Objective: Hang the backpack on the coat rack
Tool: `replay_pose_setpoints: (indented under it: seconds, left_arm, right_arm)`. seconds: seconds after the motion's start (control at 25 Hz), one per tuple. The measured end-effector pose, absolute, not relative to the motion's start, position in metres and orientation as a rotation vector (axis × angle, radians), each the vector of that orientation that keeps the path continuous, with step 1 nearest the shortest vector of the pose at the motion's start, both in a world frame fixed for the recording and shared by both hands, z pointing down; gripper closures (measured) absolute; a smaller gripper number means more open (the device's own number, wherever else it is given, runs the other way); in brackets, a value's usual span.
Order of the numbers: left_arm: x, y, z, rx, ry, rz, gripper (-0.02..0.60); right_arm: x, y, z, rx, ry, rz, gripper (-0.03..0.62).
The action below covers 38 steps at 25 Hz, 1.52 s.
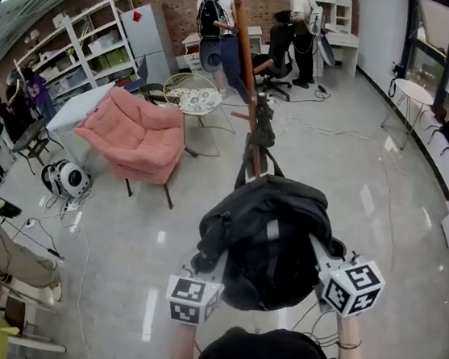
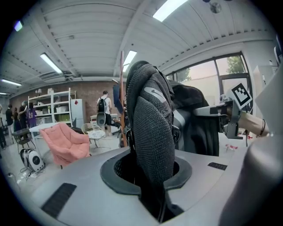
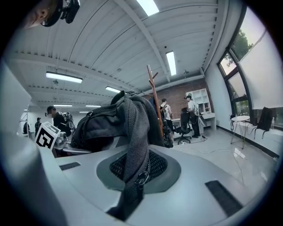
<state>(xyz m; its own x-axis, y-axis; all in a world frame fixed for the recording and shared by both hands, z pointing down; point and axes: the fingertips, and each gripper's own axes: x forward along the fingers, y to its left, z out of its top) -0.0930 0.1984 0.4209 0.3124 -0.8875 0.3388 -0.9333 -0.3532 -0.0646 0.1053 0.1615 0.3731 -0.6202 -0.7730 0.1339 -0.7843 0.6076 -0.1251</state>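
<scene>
A black backpack hangs between my two grippers, held up in front of me above the floor. My left gripper is shut on a padded mesh shoulder strap, which runs up out of the jaws. My right gripper is shut on the other, thinner mesh strap, which carries a metal ring. The wooden coat rack stands just beyond the bag, its pole rising behind the strap. In the right gripper view the coat rack shows its top pegs bare.
A pink armchair and a round side table stand left of the rack. White shelves line the far left. People and an office chair are behind the rack. Cables lie on the floor, and a small round table stands right.
</scene>
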Motion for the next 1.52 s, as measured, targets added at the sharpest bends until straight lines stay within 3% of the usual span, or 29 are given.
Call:
replay_pose_setpoints:
  seconds: [0.72, 1.52]
  left_arm:
    - [-0.083, 0.167, 0.443, 2.343, -1.705, 0.500, 0.492]
    - [-0.133, 0.000, 0.462, 2.386, -1.583, 0.515, 0.492]
  right_arm:
    - [0.112, 0.115, 0.391, 1.297, -2.760, 0.382, 0.565]
    - [0.065, -0.036, 0.411, 1.422, -2.667, 0.472, 0.565]
